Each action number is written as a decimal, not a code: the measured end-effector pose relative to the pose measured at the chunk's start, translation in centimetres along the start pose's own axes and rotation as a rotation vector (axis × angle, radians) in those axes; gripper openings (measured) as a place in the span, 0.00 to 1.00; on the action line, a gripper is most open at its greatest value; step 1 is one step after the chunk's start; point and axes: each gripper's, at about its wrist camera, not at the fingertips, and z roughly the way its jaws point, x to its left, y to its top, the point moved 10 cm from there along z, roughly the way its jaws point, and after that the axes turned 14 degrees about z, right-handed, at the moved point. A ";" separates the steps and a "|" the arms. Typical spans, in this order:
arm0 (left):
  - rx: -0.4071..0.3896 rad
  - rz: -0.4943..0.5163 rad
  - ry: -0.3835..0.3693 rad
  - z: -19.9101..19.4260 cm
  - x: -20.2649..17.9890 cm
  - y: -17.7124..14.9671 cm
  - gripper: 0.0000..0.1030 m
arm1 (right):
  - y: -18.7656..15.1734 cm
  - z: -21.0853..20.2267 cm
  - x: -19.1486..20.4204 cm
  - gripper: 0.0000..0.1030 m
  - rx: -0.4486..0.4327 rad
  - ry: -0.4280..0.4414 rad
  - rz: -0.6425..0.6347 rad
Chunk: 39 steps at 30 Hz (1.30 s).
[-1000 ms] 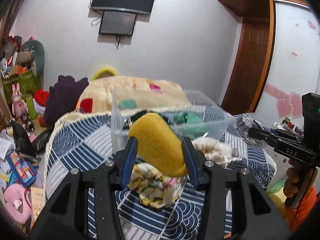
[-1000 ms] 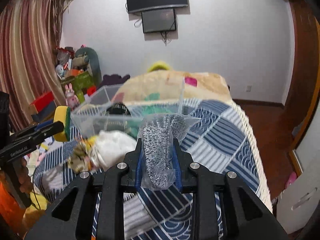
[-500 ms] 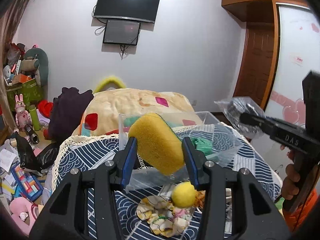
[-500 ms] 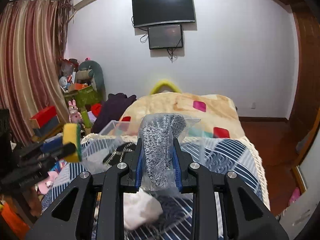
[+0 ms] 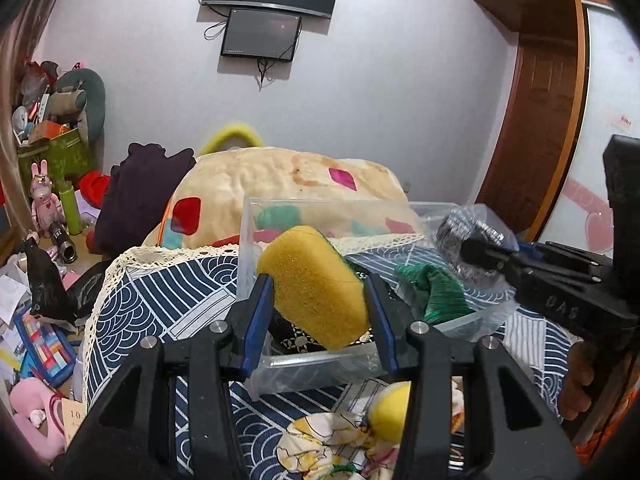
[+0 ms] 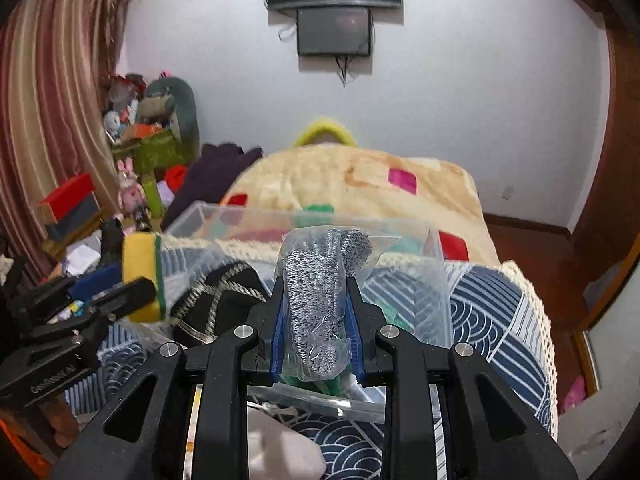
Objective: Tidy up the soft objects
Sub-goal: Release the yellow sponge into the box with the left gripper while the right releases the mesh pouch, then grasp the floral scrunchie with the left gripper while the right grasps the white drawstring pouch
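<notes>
**Both loads now over the bin**

Bin point(image 5: 344, 216), clear plastic, has come from mid-frame a second ago to right beneath both grippers, so dropping looks close. Left gripper point(image 5: 320, 304) stays clamped on the yellow sponge point(image 5: 316, 284) at centre frame; right gripper point(image 6: 316, 320) stays clamped on the bagged grey knit point(image 6: 316, 296). Only the left view shows the green yarn point(image 5: 436, 296) inside; only the right shows the black patterned cloth point(image 6: 224, 292).

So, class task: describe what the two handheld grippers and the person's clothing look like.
Both grippers, left and right, are matte black plastic with blue pads lining the fingers and round silver screws. Pale lettering runs along each one's side. An orange sleeve shows below the right hand.
</notes>
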 end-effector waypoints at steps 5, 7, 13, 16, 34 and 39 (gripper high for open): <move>0.045 -0.004 -0.008 1.5 0.0 -0.6 0.46 | -1.0 1.7 -1.0 0.23 0.072 -0.025 0.005; 0.039 0.009 0.009 1.5 0.1 -0.6 0.47 | -1.3 1.9 -1.3 0.24 0.090 -0.018 0.010; 0.050 0.070 0.009 1.4 -0.8 -1.0 0.51 | -1.7 1.0 -1.4 0.25 0.093 -0.001 0.016; 0.048 0.077 0.010 1.2 -1.0 -1.0 0.57 | -1.8 0.5 -1.3 0.33 0.093 0.011 0.017; -0.038 0.047 0.025 -4.8 0.1 -0.1 0.87 | -1.1 -5.5 -0.2 0.61 -0.036 0.111 0.023; -0.004 0.066 0.009 -5.0 -0.6 -2.3 0.97 | -2.6 -5.5 -0.1 0.61 -0.036 0.085 -0.008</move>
